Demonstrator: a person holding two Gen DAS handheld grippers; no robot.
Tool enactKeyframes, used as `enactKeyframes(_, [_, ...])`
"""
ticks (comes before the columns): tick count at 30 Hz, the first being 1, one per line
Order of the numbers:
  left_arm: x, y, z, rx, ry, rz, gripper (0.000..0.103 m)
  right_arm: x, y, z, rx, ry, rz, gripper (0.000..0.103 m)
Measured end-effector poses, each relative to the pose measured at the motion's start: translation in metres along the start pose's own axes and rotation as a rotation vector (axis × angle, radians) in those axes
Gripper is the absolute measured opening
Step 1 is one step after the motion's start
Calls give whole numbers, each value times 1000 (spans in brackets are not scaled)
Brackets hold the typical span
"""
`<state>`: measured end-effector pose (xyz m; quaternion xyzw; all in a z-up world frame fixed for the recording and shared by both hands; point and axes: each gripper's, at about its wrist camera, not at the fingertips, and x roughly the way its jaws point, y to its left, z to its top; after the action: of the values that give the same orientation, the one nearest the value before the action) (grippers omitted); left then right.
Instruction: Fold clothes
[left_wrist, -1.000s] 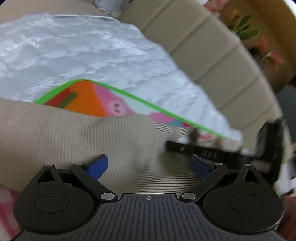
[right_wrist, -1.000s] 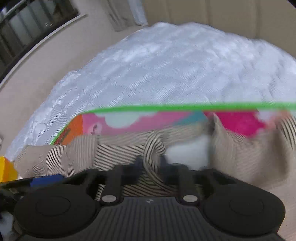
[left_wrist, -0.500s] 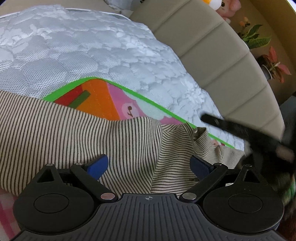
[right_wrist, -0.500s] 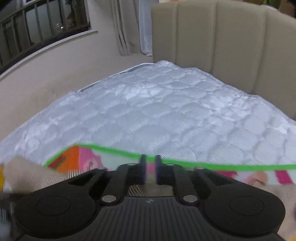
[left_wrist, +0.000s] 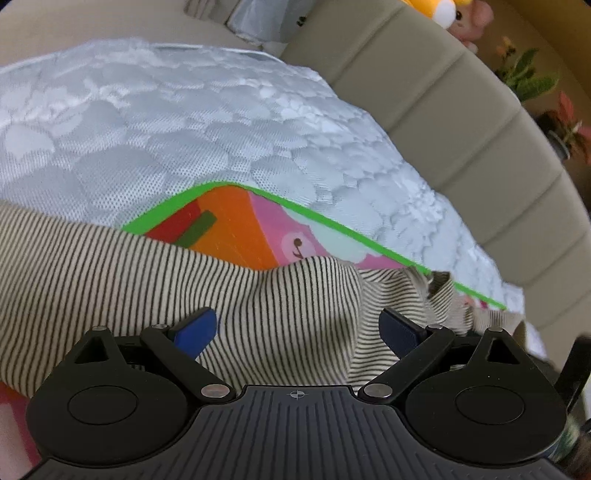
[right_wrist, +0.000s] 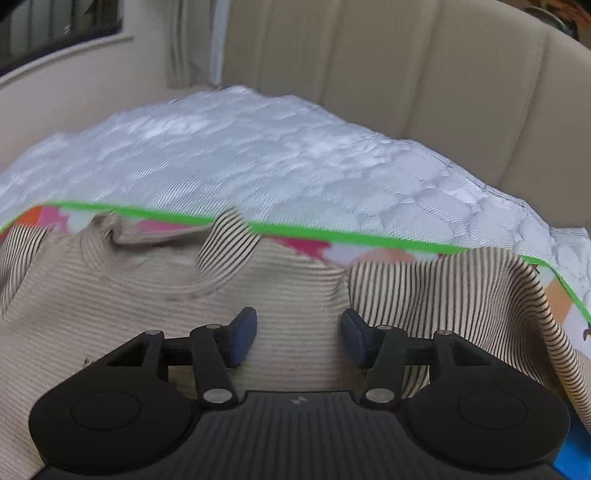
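Both the left gripper (left_wrist: 297, 326) and right gripper (right_wrist: 299, 338) gape over rumpled, finely striped knit shirt (left_wrist: 110, 280) on quilted mattress (left_wrist: 147, 122)

Striped garment (left_wrist: 110, 273): runs off the left edge in the left view; covers most of the colourful mat (left_wrist: 236, 225). Stuffed toys (left_wrist: 454, 14): cut by the top edge. Potted plants (left_wrist: 532, 81): blurred. Right view: garment stripes smeared.

Bedroom: quilted mattress (left_wrist: 184, 122), padded headboard (right_wrist: 406, 66)
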<state>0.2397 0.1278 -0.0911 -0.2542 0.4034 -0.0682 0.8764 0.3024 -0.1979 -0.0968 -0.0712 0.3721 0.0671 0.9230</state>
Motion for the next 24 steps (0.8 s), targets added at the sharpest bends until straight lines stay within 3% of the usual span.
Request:
enactKeyframes(5, [-1,0,0,-4,-55,41,98,-45,-46,-14,196,-36,70,48])
enactKeyframes(10, [-19,6,1,-109,-129,79,98,-110,-167,-76,672,-71,-51,48])
enactKeyframes(14, [-52,13,-1,-236,-217,134,98,-138,-233,-130,902,-89,-125,48])
enactKeyframes(17, [-74,15,-7,-338,-241,174,98,-145,-240,-140,804,-126,-184,48])
enactKeyframes(19, [-84,13,-15,-346,-227,179,98,-145,-225,-133,515,-135,-288,48])
enactKeyframes(24, [-87,0,-36,-227,-192,228,100,-125,-193,-128,-17,-83,-413,48])
